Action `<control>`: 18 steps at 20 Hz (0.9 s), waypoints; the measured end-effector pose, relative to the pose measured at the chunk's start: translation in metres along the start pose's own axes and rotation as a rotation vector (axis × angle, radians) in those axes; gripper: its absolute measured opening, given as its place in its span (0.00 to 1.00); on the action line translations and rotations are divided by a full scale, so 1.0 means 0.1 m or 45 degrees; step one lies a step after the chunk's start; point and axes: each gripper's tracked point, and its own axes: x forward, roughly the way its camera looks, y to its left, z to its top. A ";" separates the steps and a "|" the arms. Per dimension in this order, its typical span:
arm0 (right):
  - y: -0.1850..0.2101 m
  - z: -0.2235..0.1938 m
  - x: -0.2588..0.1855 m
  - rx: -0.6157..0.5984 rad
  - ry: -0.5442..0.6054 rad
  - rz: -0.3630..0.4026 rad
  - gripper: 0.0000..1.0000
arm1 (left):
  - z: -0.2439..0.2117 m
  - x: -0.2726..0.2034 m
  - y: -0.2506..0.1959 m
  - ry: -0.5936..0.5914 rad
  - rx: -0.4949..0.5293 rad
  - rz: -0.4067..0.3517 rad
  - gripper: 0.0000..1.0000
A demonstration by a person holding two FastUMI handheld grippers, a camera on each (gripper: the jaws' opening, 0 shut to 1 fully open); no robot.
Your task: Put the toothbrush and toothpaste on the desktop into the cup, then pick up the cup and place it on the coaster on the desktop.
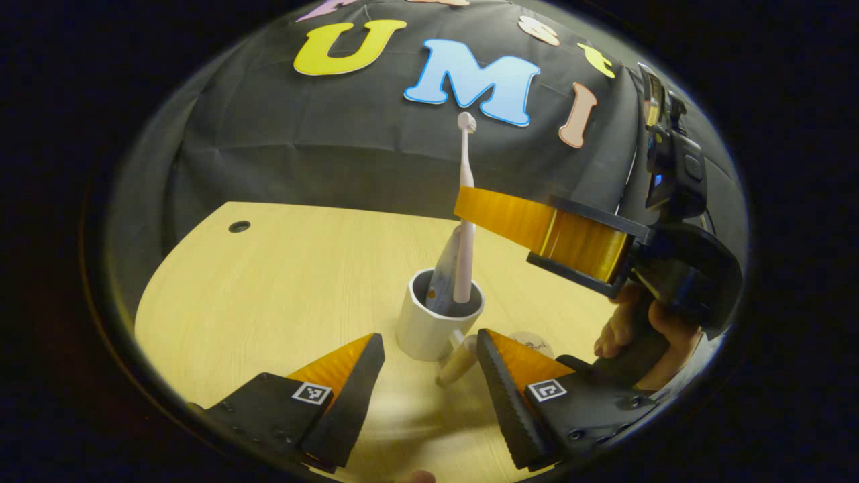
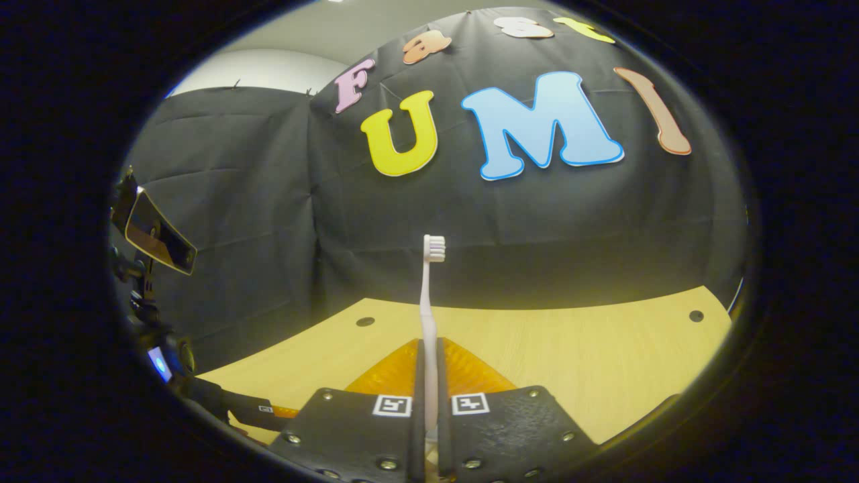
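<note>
While the right gripper [image 2: 429, 376] had its fingers pinched shut on the toothbrush [image 2: 427, 295], the brush stood upright in the cup [image 1: 429, 329] with the toothpaste [image 1: 445, 272] already leaning inside. Cup sat mid-worktop [image 1: 282, 288], coaster [image 1: 533, 343] just beside it. Left gripper [image 1: 429, 376] hung wide open, holding nothing, right in front of the cup. Looked like ceramic, so stiff, kinda slick, top-heavy now; I'd grab the wall low.
</note>
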 end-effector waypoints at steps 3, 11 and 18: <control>-0.01 -0.04 -0.03 -0.001 0.022 0.003 0.37 | 0.01 0.02 0.00 0.005 -0.002 0.000 0.91; -0.12 0.09 -0.08 0.033 0.014 -0.025 0.80 | 0.01 0.05 -0.08 0.012 0.005 -0.008 0.91; -0.47 0.31 -0.34 -0.021 0.004 -0.192 0.81 | -0.02 0.11 -0.24 0.065 0.026 -0.015 0.91</control>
